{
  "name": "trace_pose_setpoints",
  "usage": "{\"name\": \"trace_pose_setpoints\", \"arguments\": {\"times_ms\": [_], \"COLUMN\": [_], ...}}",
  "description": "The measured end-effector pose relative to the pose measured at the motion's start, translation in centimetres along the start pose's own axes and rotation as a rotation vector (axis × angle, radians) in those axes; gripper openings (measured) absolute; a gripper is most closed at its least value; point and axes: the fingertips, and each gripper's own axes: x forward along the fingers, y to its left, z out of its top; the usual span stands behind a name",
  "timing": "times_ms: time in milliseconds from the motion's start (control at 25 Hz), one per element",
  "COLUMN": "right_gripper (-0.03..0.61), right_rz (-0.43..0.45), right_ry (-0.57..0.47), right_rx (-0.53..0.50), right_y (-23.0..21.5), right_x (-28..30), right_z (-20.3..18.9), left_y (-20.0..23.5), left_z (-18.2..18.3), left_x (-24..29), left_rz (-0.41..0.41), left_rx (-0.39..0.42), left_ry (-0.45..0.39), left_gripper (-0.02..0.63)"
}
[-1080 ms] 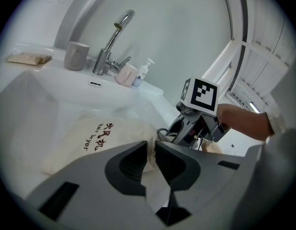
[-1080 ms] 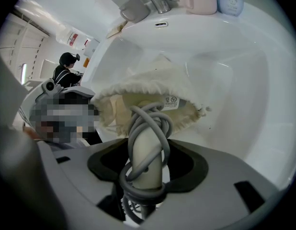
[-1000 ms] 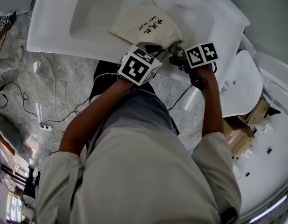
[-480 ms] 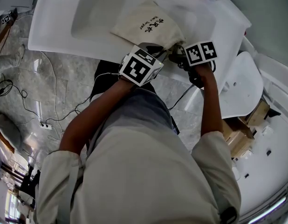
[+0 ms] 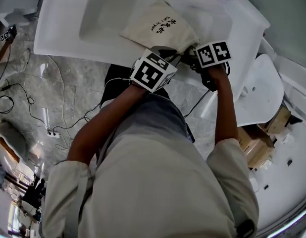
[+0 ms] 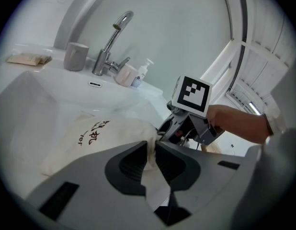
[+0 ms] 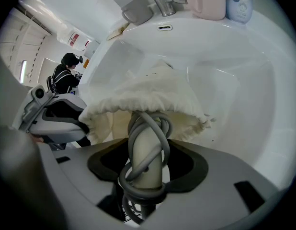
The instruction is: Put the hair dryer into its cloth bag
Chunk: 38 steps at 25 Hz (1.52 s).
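Barely any shift since the earlier frame: both tongs still at the bag mouth, marker cubes a touch closer together in the head view. Left tongs (image 6: 151, 150) clamped on a fold of the cloth bag (image 6: 97, 138) at its opening edge, fabric pinched between the pads. Right tongs (image 7: 148, 163) clamped on the hair dryer (image 7: 146, 140) by its pale handle, grey cord (image 7: 163, 128) looped round the handle. Dryer's upper end already under the gathered bag rim, handle and cord still outside. Bag lying in the white sink (image 5: 93, 14), upper centre of the head view, printed side up, mouth toward the near rim. Faucet (image 6: 109, 42), grey cup (image 6: 76, 56) and a small pump bottle (image 6: 141, 74) lined up along the back of the sink, upper left in the left gripper view, well apart from the bag.
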Motion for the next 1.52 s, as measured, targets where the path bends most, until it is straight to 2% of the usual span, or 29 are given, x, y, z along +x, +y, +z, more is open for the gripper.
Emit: {"name": "trace_pose_setpoints", "arguments": {"times_ms": [800,1520], "right_gripper": [0.239,0.239], "right_rz": [-0.010,0.052], "right_ry": [-0.048,-0.094], "right_rx": [-0.018,0.021], "right_y": [0.9,1.5], "right_x": [0.9,1.6], "right_z": [2.0,3.9], "left_y": [0.2,-0.5], "left_z": [0.3,0.5], "left_x": [-0.6,-1.4], "left_rz": [-0.009,-0.064], "left_rx": [-0.023,-0.021], "left_ry": [-0.030,-0.052], "left_gripper": [0.059,0.058]}}
